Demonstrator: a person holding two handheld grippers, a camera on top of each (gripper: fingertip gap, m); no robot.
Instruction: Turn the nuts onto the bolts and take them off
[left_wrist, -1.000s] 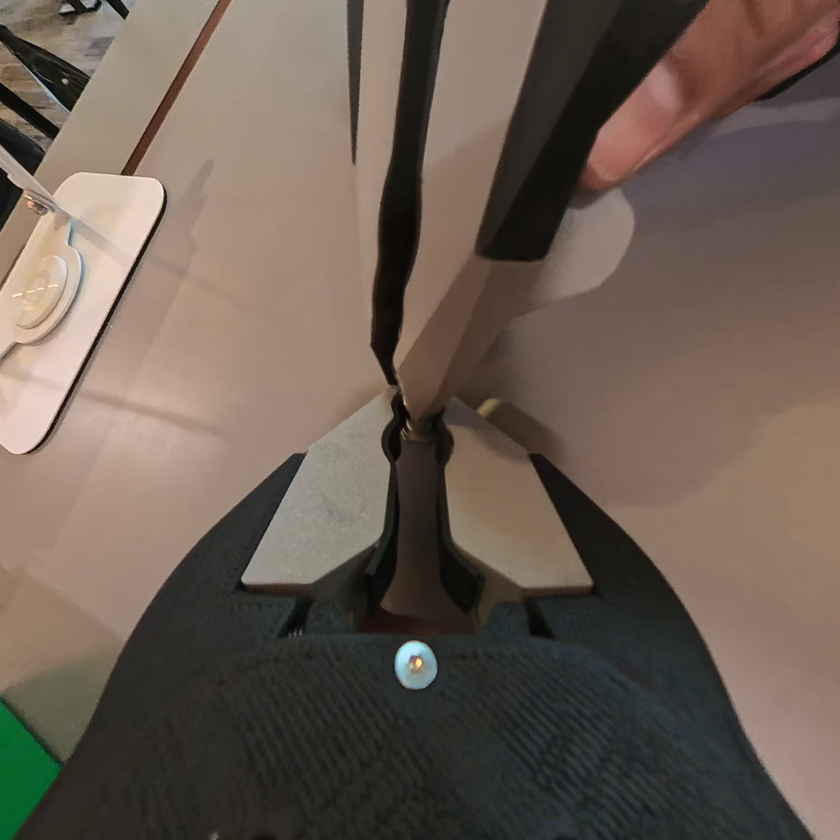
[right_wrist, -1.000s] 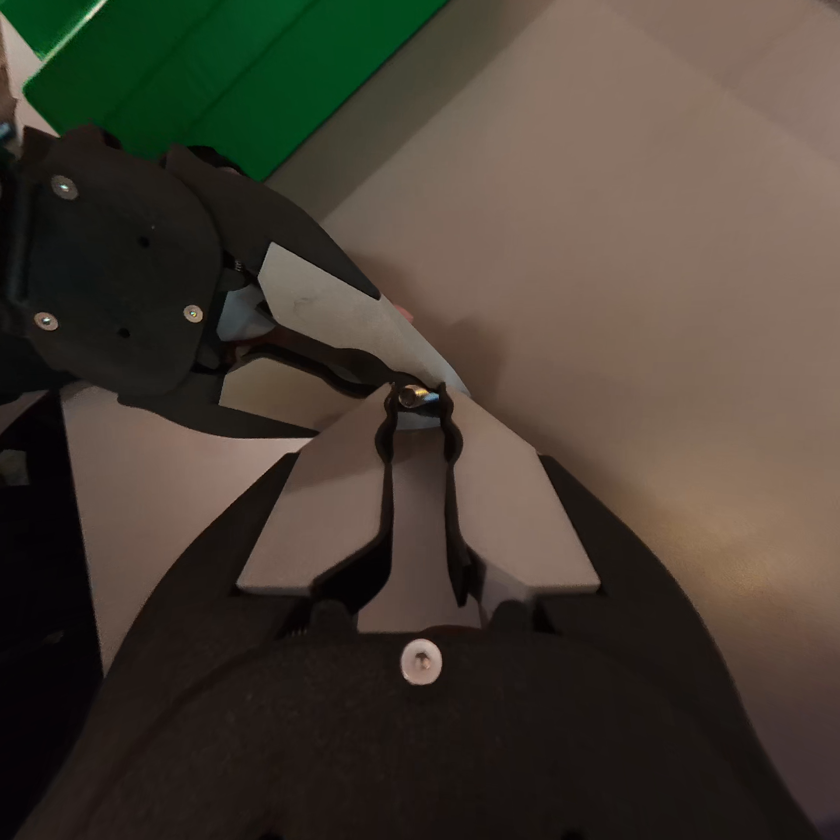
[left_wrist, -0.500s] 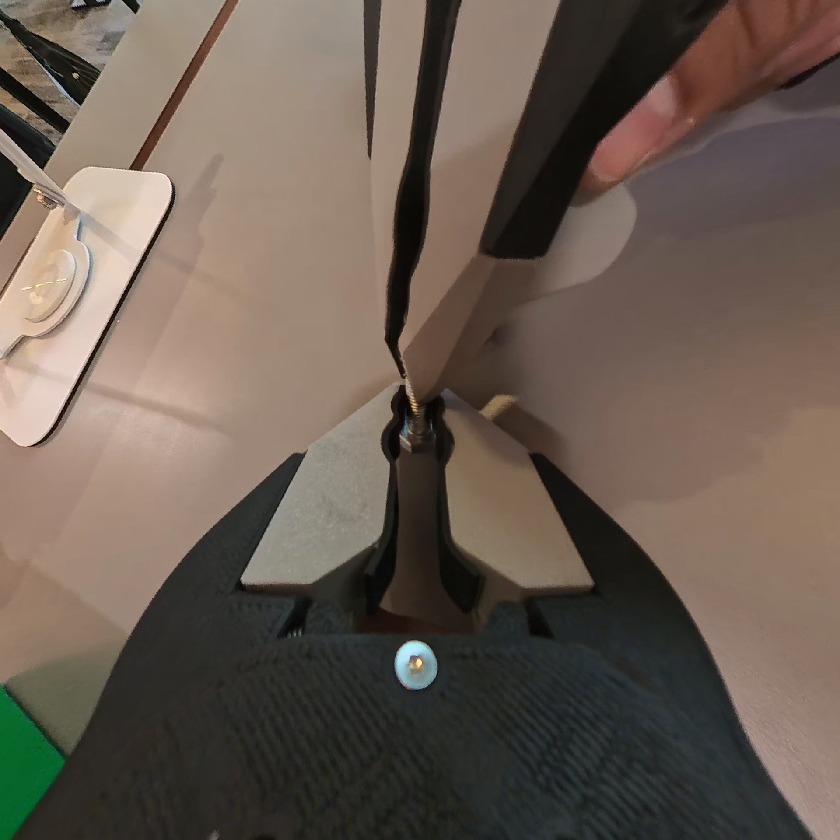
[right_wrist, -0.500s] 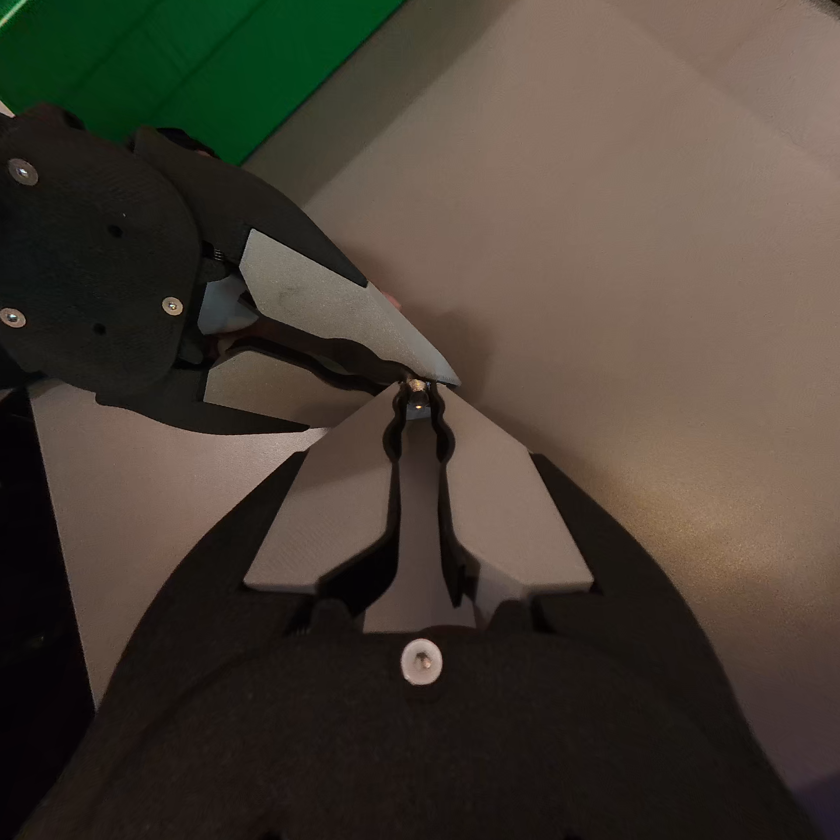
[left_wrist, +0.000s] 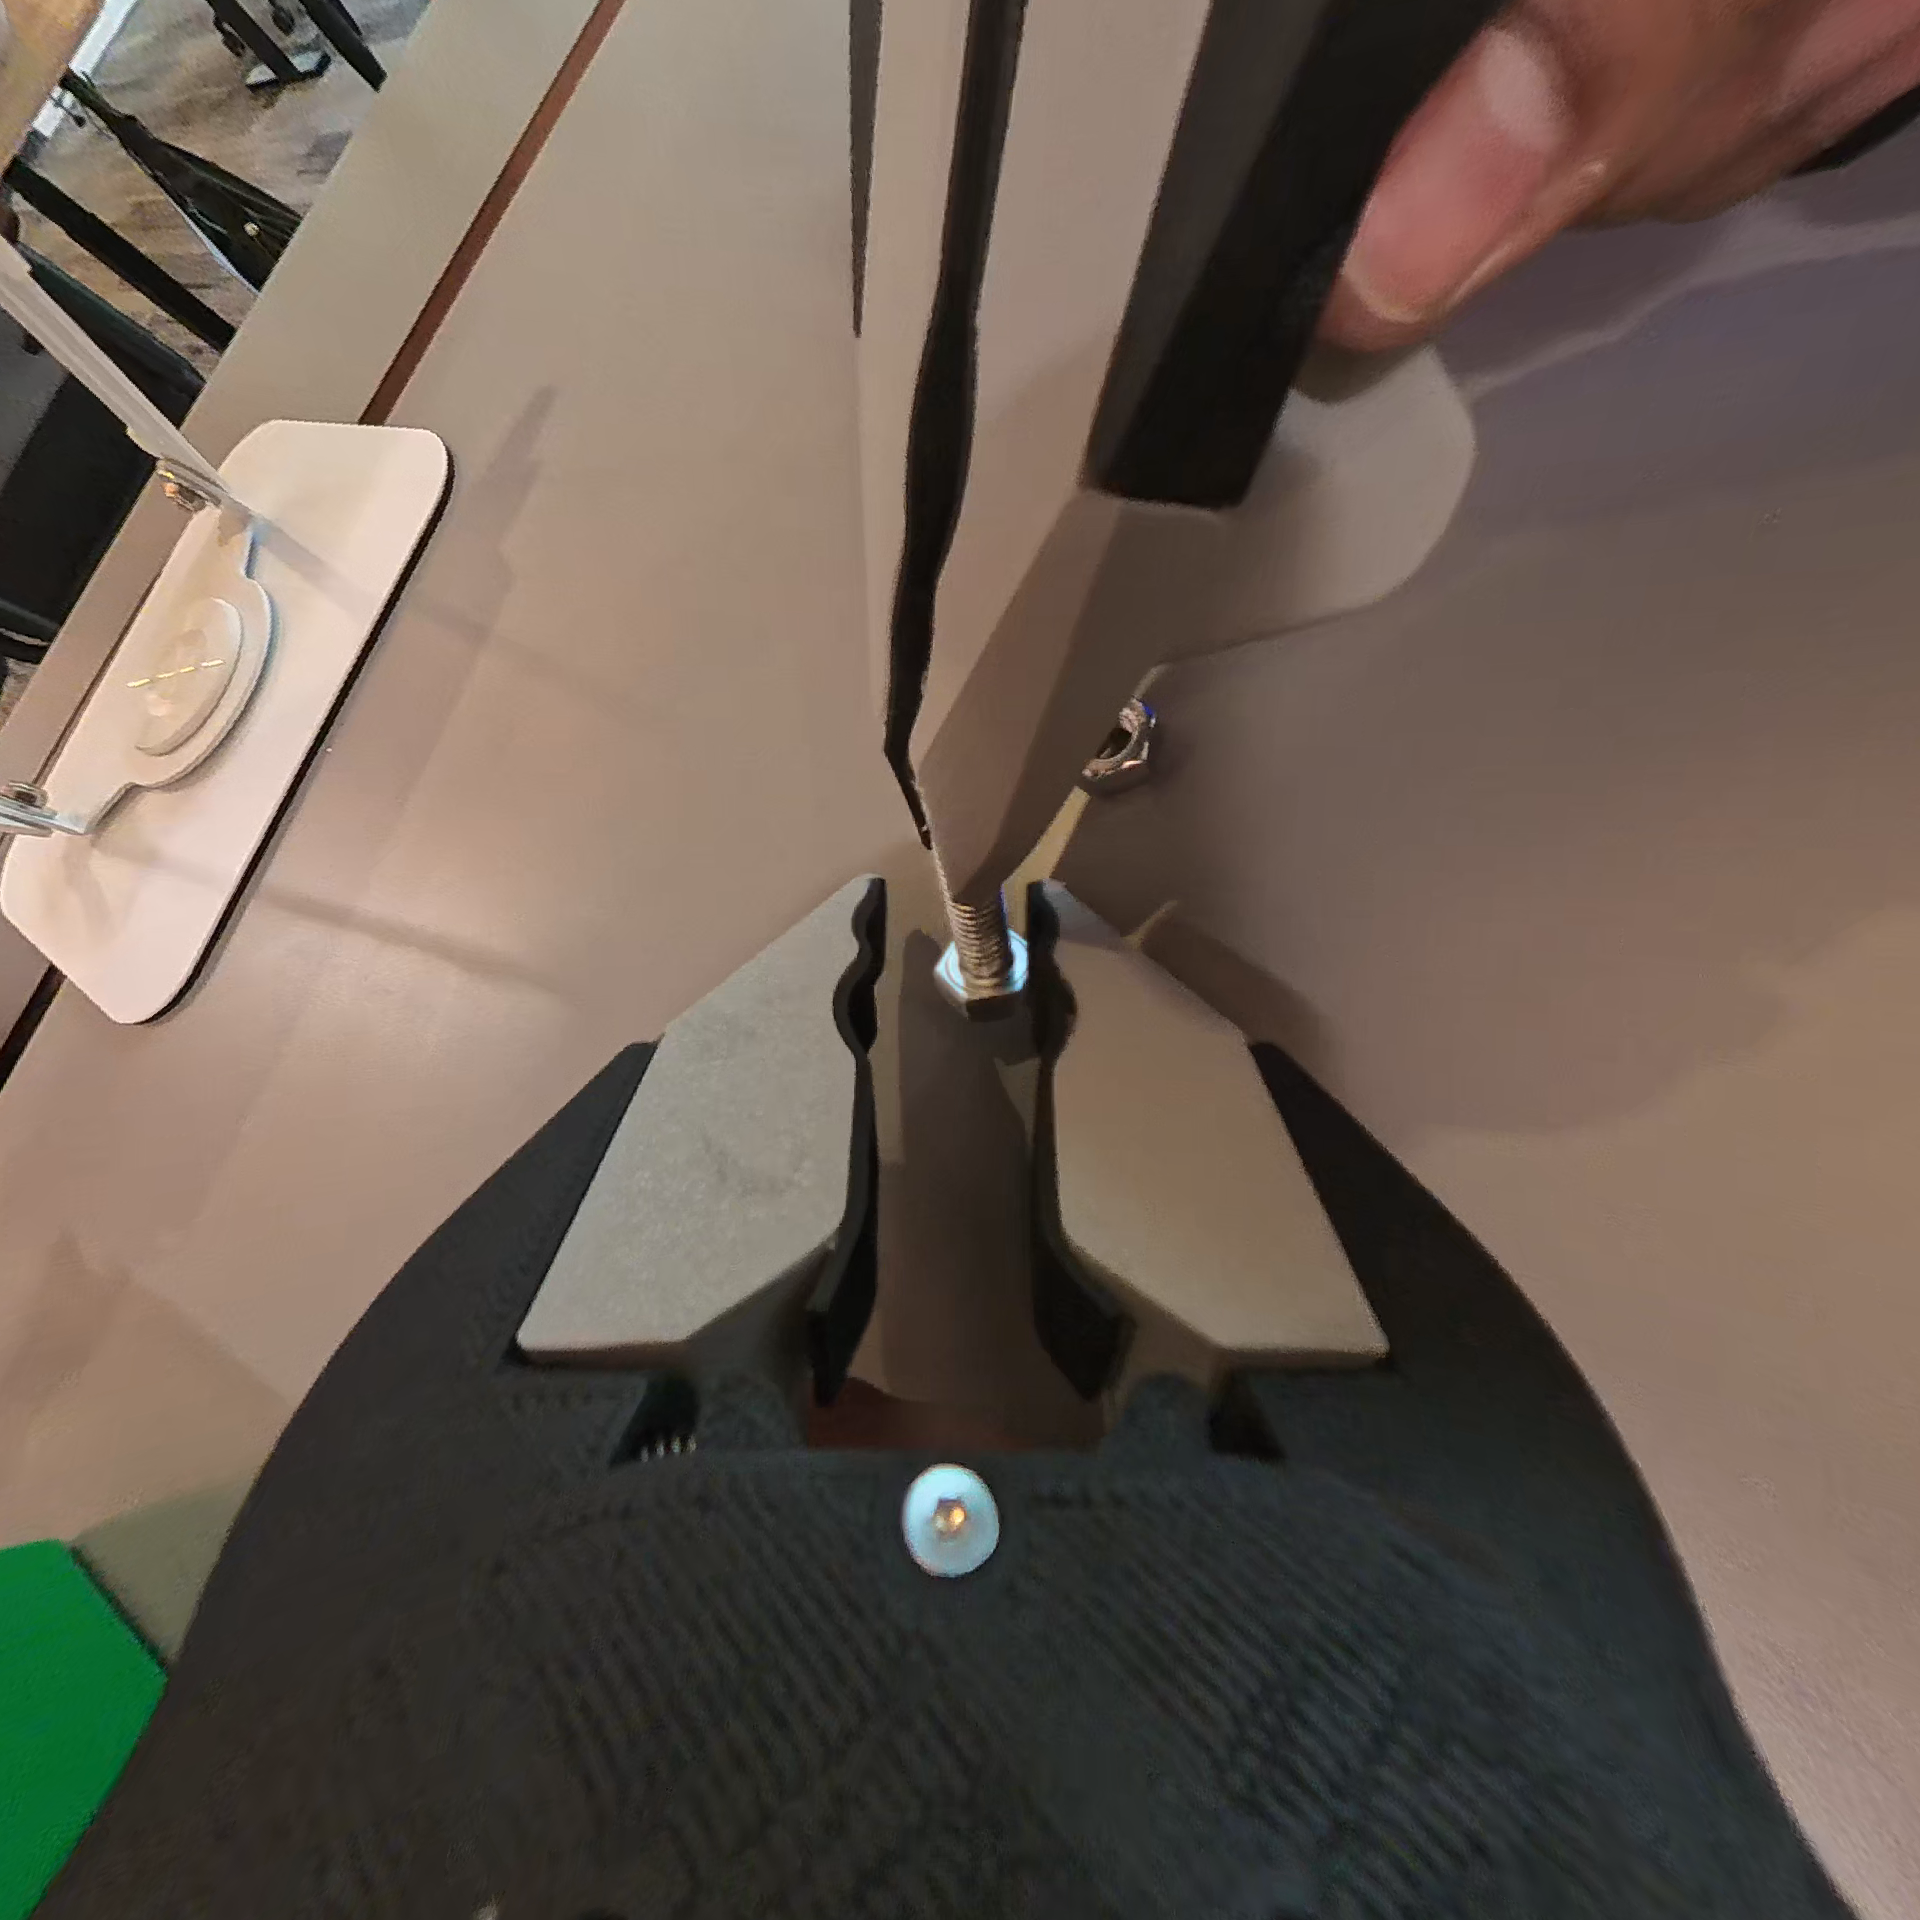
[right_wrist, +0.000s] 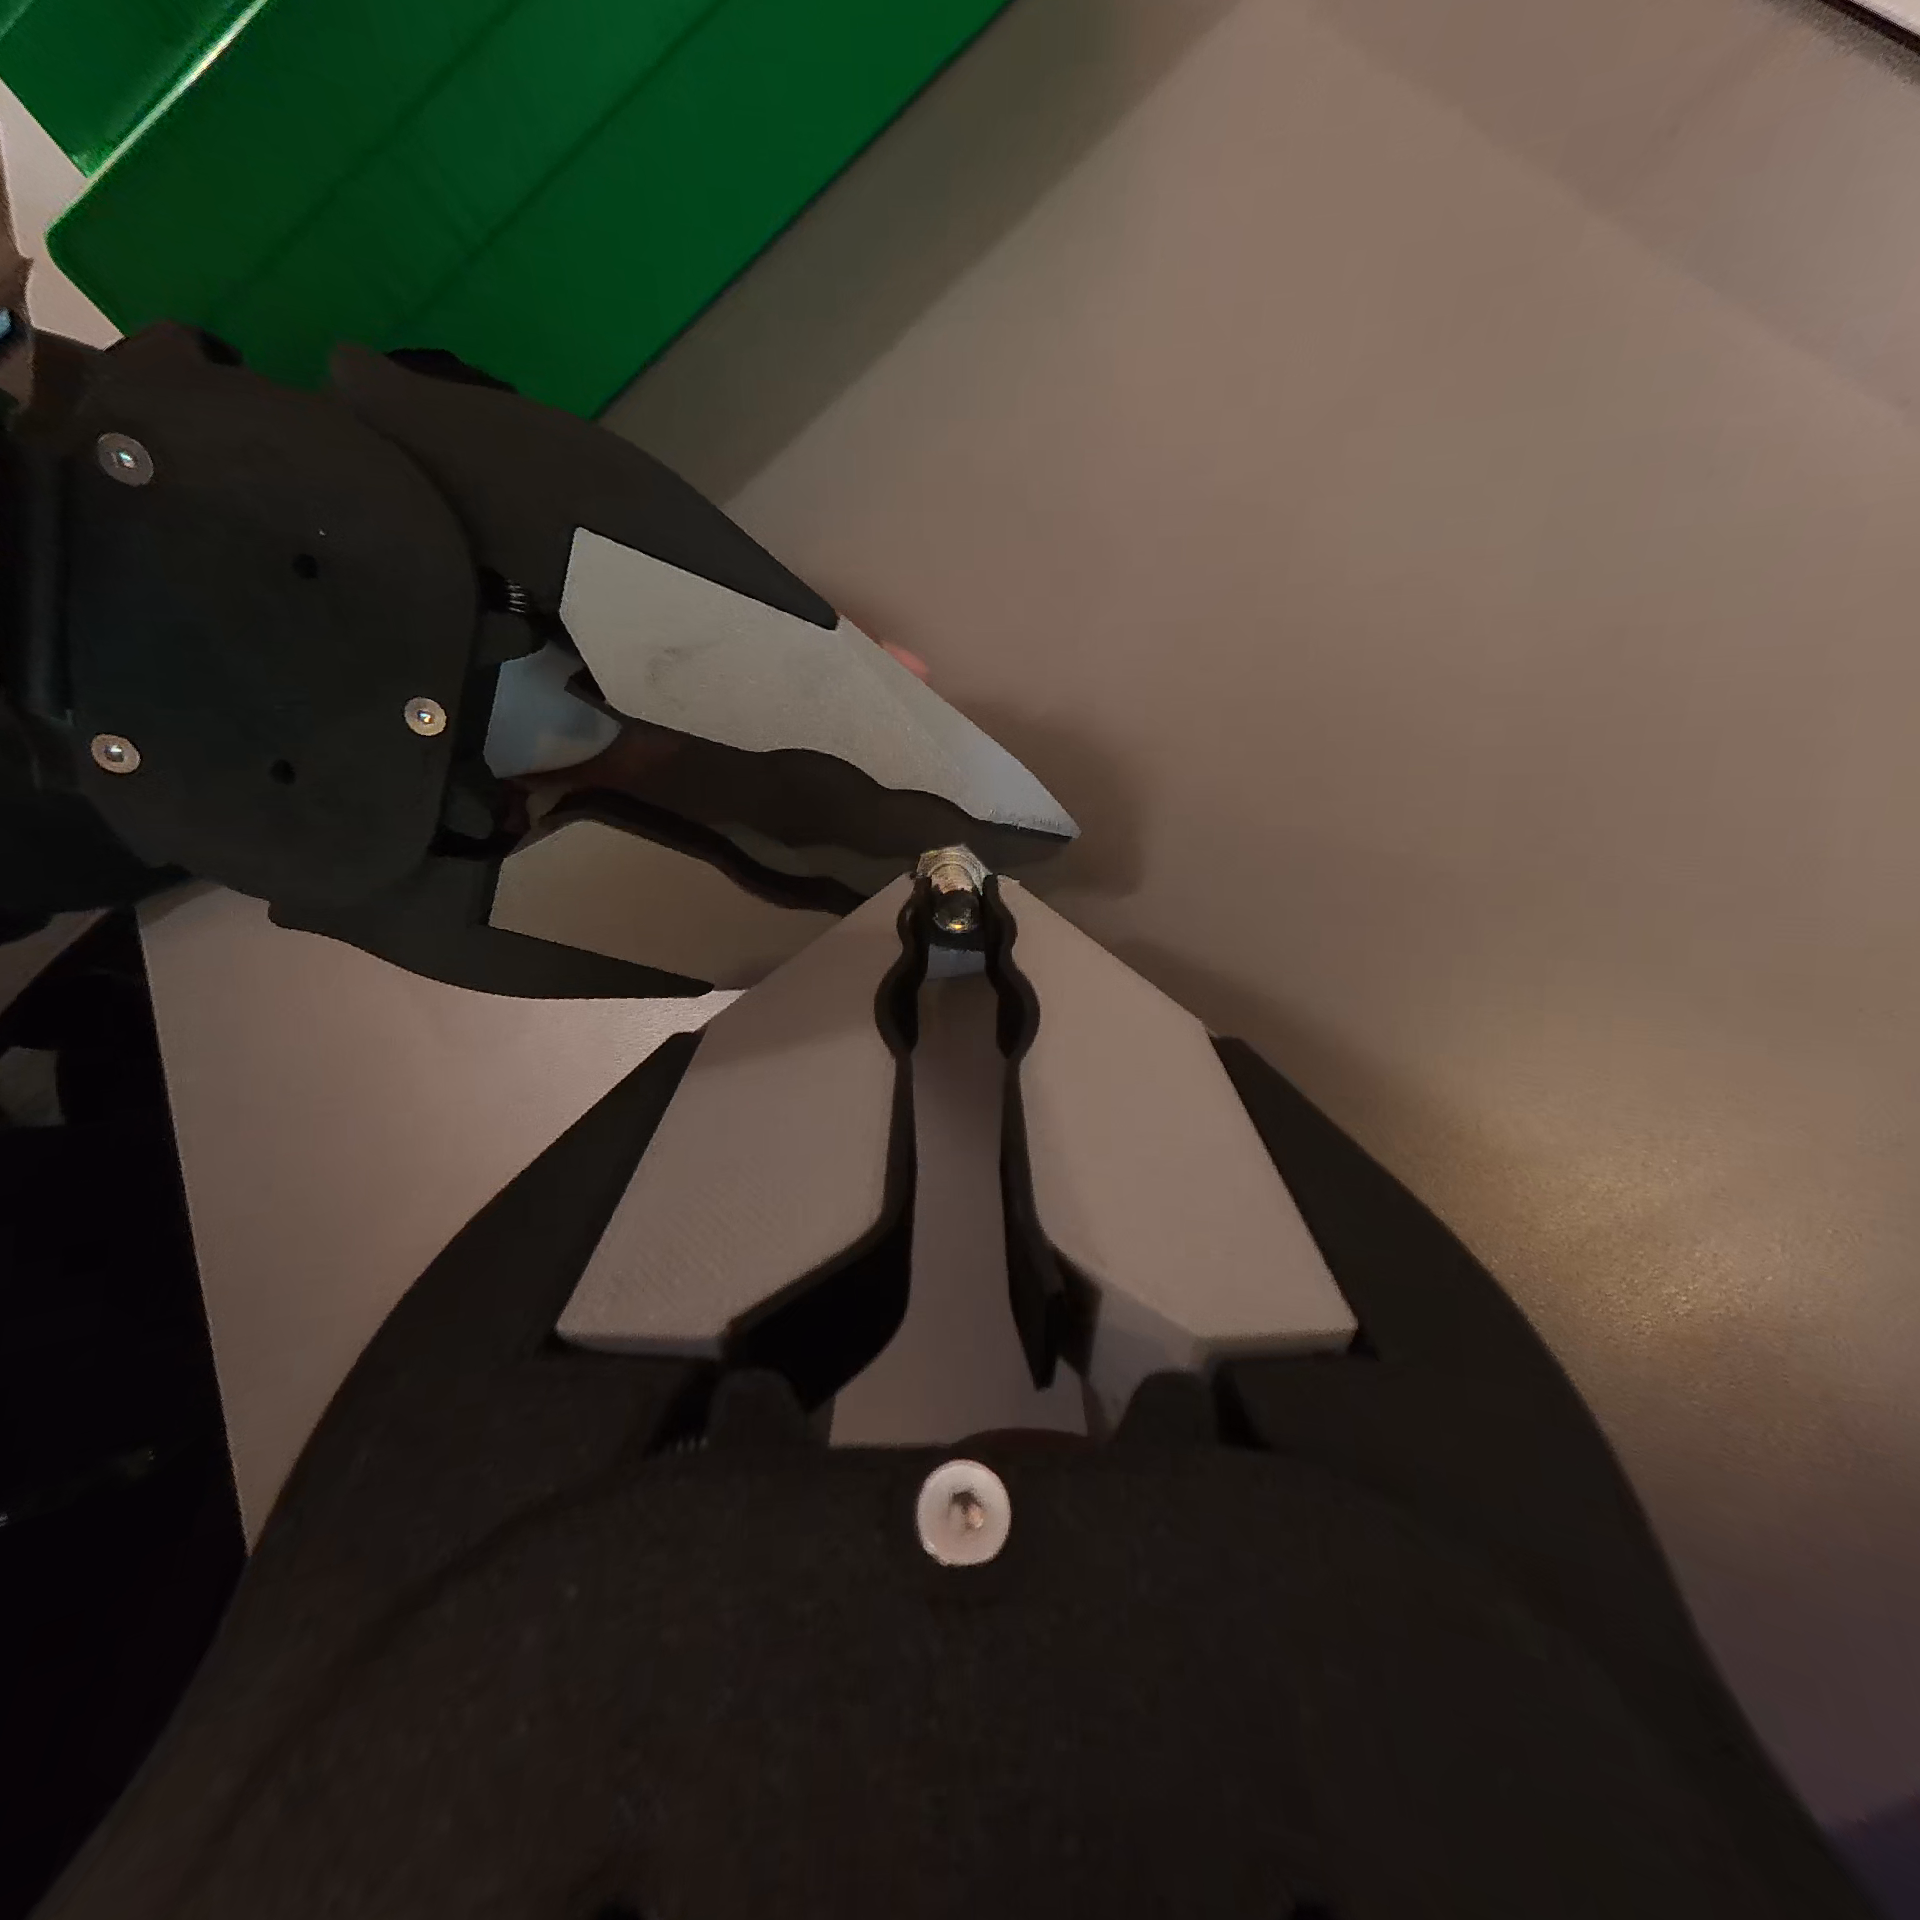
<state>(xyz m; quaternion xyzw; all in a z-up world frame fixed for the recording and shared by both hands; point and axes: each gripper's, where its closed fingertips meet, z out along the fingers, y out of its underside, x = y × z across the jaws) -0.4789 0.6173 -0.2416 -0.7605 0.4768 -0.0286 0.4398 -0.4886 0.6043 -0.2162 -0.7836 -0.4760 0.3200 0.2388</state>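
Observation:
In the left wrist view my left gripper (left_wrist: 954, 906) is open, its jaws a small gap apart on either side of a silver hex nut (left_wrist: 982, 977). The nut sits on the threaded shaft of a bolt (left_wrist: 961, 914). My right gripper (left_wrist: 925, 816) comes down from above and is shut on that bolt. In the right wrist view my right gripper (right_wrist: 954, 896) grips the bolt (right_wrist: 952, 906), with the nut (right_wrist: 948, 860) just past its tips. The left gripper's upper finger (right_wrist: 790, 707) reaches in from the left. A second nut (left_wrist: 1122, 750) lies on the table.
A white board with a metal plate (left_wrist: 229, 686) lies at the left on the beige table (left_wrist: 1558, 1039). A green bin (right_wrist: 468, 156) stands at the table's side, with its corner (left_wrist: 52, 1714) in the left wrist view. A person's thumb (left_wrist: 1507, 156) rests on the right gripper. My left and right fingertips are right by each other.
My left gripper has opened and let go of the nut, which stays on the bolt. More thread shows between the nut and the right gripper's tips. The right gripper stays shut on the bolt.

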